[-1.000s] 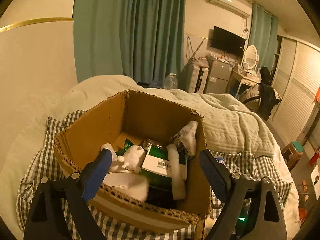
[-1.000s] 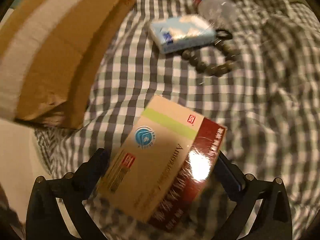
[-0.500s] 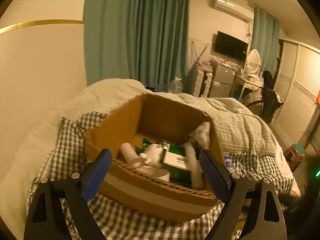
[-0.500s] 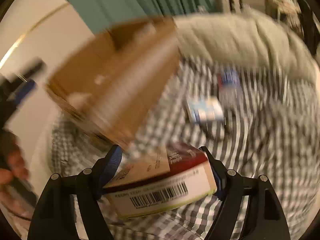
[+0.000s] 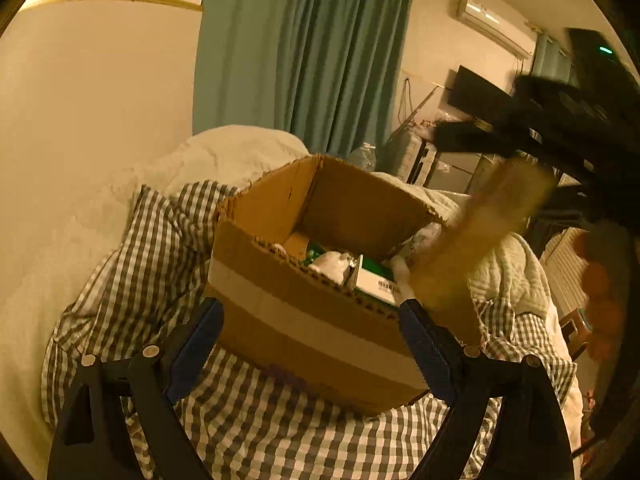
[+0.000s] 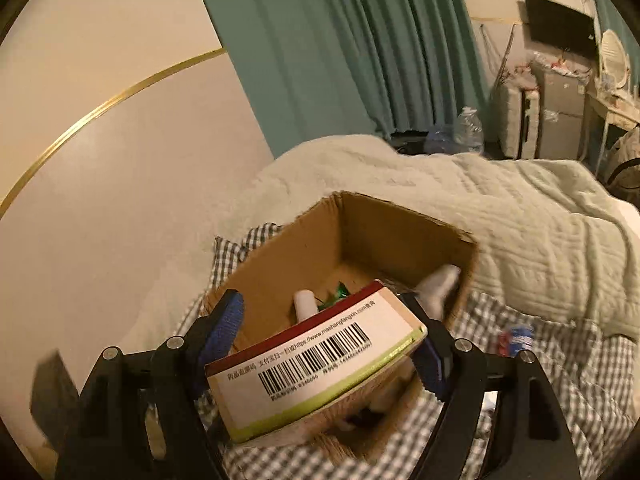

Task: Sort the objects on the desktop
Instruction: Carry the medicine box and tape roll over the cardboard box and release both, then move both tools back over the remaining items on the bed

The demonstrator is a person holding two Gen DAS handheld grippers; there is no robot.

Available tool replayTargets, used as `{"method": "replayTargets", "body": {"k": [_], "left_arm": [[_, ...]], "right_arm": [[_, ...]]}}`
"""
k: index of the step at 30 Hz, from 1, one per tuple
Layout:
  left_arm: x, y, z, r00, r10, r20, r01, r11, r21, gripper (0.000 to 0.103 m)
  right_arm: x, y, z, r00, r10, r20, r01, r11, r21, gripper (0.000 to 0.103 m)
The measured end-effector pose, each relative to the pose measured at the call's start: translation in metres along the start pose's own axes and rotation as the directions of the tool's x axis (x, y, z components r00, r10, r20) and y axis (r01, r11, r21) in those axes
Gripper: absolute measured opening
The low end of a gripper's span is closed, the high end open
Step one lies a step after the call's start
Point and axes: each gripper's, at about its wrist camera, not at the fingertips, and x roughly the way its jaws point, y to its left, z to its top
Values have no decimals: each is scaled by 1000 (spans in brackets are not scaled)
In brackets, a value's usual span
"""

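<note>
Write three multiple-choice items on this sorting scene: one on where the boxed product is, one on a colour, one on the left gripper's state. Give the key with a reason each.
1. Where is the barcode box?
A. lying on the checked cloth
B. between the right gripper's fingers above the cardboard box
C. on the quilt

2. What colour are the curtains?
A. teal green
B. red
C. white

3. How is the left gripper?
A. shut on a bottle
B. shut on the cloth
C. open, holding nothing

Key: B, the right wrist view shows it gripped over the open carton; A, teal folds hang behind the bed; C, its fingers stand wide apart with only the carton's front wall beyond them.
</note>
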Motion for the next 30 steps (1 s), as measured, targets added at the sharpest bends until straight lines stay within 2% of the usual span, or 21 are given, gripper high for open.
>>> {"method": "replayTargets", "body": {"k": [2,4,8,13,17,21,24,27,30], "left_arm": [[1,-5,-4,1000,-10,-15,10,1000,10,92],[1,-12,-8,1000,-15,-21,16,999,36,92],[-4,-34,-20,999,-37,-27,40,996,84,92],[-10,-84,-37,996,-81,-47,88,981,175,92],[-10,-135,-56,986,-150,-71,163,957,240,92],[15,-180,-72,963,-201,-179,240,942,235,92],[46,-208,-78,969,-123,-215,174,956,236,92],[85,-225,-82,964,-85,-252,146,961,236,92],[130,-234,-91,948,-40,-317,115,968,223,92]], "right_arm": [[19,-6,5,999,39,-36,-37,998,46,82],[25,-16,0,998,43,-49,-39,996,79,82],[-4,-44,-12,999,35,4,-35,995,97,85],[-61,-88,-46,989,-135,64,133,990,34,85],[-100,-143,-91,960,-272,67,270,962,40,85],[-113,-191,-127,938,-346,24,343,936,78,85],[-111,-223,-149,933,-360,-19,359,926,115,85],[-100,-242,-161,930,-367,-32,368,922,124,85],[-83,-255,-164,929,-369,-41,371,921,118,85]]}}
